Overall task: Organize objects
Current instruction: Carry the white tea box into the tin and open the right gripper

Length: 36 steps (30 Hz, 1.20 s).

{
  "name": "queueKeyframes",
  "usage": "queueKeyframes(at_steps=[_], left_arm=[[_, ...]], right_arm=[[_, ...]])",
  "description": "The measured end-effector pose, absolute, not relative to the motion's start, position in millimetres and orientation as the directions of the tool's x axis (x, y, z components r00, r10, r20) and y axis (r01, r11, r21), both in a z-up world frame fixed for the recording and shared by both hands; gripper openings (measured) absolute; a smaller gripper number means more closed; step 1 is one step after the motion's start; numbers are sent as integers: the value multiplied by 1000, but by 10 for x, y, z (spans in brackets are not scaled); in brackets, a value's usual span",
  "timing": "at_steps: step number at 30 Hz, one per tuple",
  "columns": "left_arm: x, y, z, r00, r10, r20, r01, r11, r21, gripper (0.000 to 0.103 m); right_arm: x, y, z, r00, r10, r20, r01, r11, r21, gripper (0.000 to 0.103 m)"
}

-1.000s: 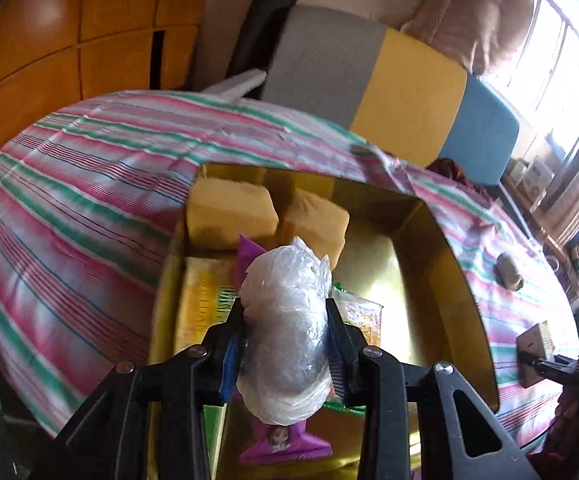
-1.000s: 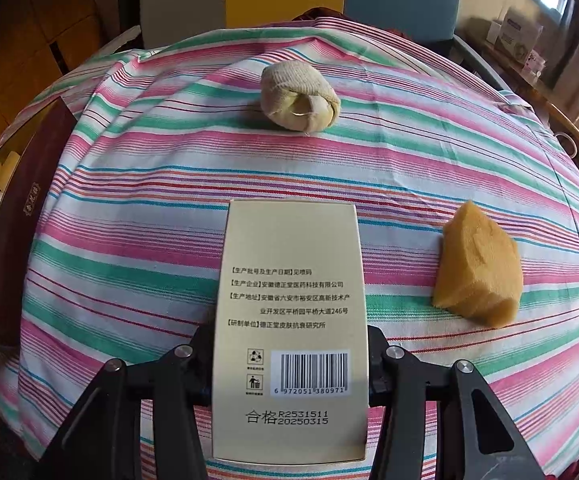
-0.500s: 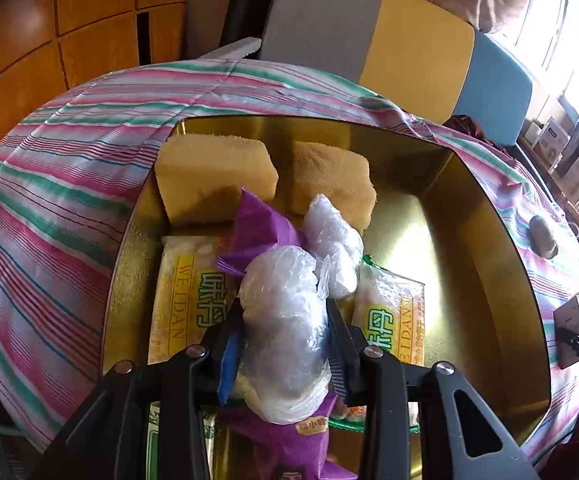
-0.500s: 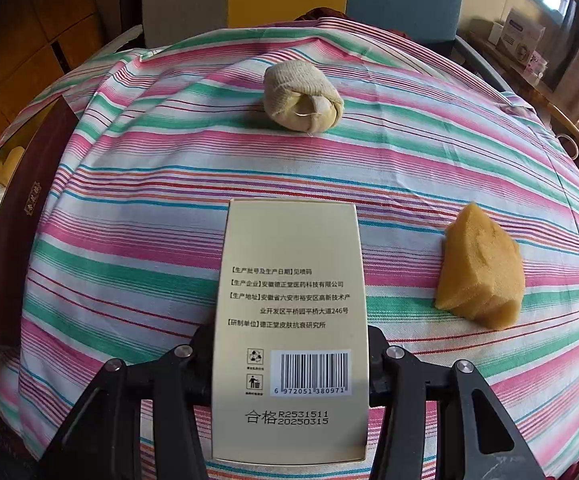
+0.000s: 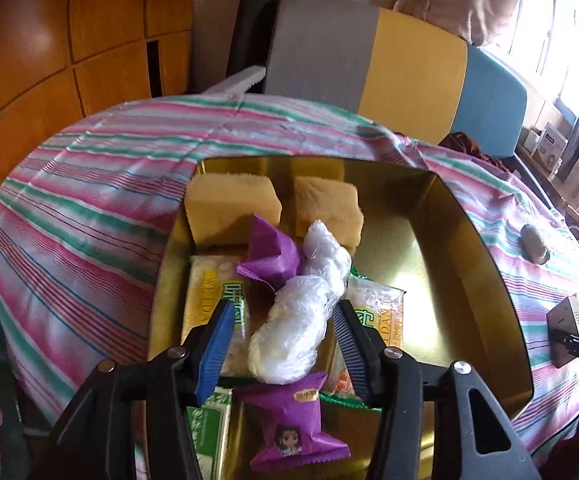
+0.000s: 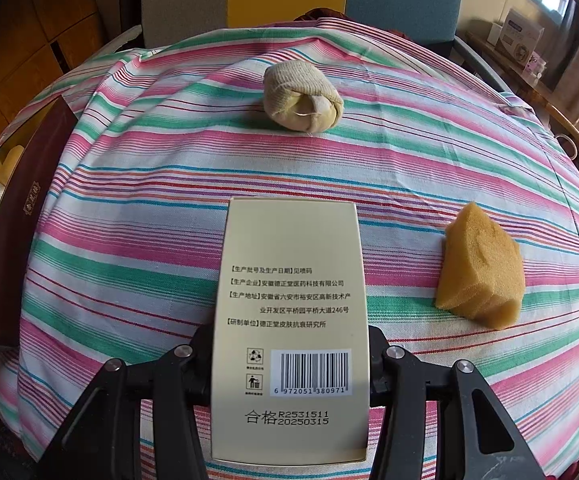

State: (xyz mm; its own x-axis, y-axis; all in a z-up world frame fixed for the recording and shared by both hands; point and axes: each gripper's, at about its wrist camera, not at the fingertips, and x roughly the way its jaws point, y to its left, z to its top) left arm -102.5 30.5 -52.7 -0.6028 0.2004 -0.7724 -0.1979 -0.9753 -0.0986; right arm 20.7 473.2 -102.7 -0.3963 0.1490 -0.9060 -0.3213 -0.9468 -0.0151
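Note:
A gold box (image 5: 485,280) sits on the striped cloth and holds two yellow sponges (image 5: 231,204), snack packets and purple wrappers (image 5: 293,420). A clear plastic-wrapped bundle (image 5: 295,330) lies on the packets between the fingers of my left gripper (image 5: 283,330). Its jaws are opening and the blue pads stand off the bundle on both sides. My right gripper (image 6: 289,344) is shut on a beige carton (image 6: 291,320) with a barcode, held above the cloth. Beyond the carton lie a rolled cloth bundle (image 6: 303,98) and a yellow sponge (image 6: 479,272).
The box's dark red outer wall (image 6: 13,240) shows at the left of the right wrist view. A multicoloured sofa back (image 5: 369,56) stands behind the table, wooden panels (image 5: 49,40) to the left. The right gripper with its carton (image 5: 569,332) shows at the left wrist view's right edge.
The left gripper lowered the plastic bundle into the box, then spread its jaws off it; the bundle now rests on the packets. The right gripper and carton have stayed still.

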Motion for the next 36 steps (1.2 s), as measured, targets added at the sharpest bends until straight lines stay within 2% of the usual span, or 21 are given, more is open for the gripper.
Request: queueKeyframes(at_steps=[13,19,25,31,36], left_arm=[[-678,239,-183,-679,230,-697,-235,-968,-90,52],[-584,237,-150,-678,249,-691,-252,-963,-99,53],[-540,175,-190,-666,263,-698,-251,-960,-123,53],[-545,-3,-221,-659,262,-705,-215,-964,-157,53],[-571,-196,-258,-658,261,-707,-175,-965,-194,52]], right_arm=[[227,4663,-1026,-402,181,-897,-353,-935,-30,51],[240,4656,-1013,-397,176,-901,-381,-924,-12,51],[174,4382,-766,-468,58,-882,-350,-928,125,50],[-283,3573,-196,-583,-84,-808,-157,-964,213,51],[-789,2843,-3,-592,-198,-781,-24,-965,263,51]])
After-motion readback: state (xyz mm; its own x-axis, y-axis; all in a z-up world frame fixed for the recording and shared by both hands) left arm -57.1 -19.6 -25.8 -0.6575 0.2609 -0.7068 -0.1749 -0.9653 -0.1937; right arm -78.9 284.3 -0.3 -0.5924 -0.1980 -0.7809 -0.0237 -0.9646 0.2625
